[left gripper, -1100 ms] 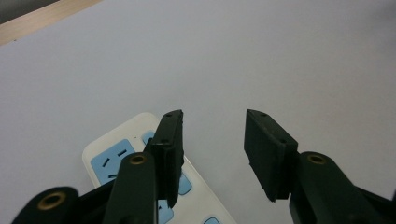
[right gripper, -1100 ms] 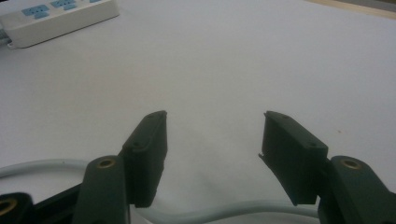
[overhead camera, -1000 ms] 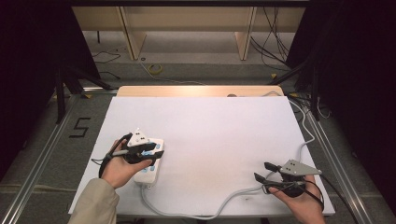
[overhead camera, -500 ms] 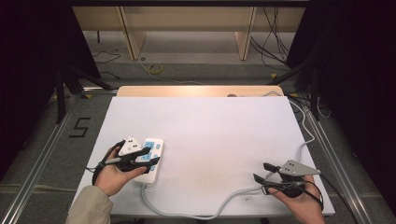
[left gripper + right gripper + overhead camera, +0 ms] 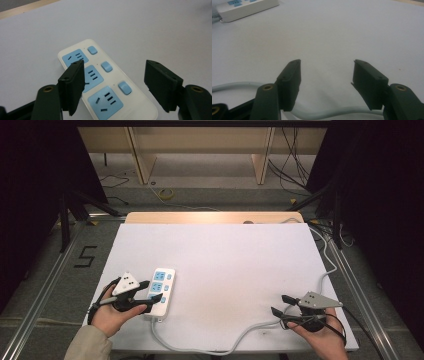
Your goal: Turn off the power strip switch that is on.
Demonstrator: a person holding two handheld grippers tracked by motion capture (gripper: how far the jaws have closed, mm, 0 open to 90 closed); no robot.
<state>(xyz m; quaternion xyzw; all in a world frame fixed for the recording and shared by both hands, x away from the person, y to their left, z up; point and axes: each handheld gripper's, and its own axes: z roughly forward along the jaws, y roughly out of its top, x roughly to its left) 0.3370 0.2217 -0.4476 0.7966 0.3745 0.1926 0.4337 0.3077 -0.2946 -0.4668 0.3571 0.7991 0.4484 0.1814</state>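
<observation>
A white power strip with three blue sockets and blue switches lies on the white table at the front left. Its grey cord curves along the front edge toward the right. My left gripper is open, its jaws hovering over the strip's near end. From the left gripper view, the strip sits between and beyond the spread jaws, and the left gripper holds nothing. My right gripper is open at the front right, just above the cord; the right gripper is empty.
A wooden board runs along the table's far edge. Beyond it stand shelf legs and loose cables on the floor. A "5" mark is on the floor left of the table. The strip appears far off in the right gripper view.
My left gripper has drawn back toward the front left, off the top of the power strip, uncovering its sockets. The right gripper has stayed still.
</observation>
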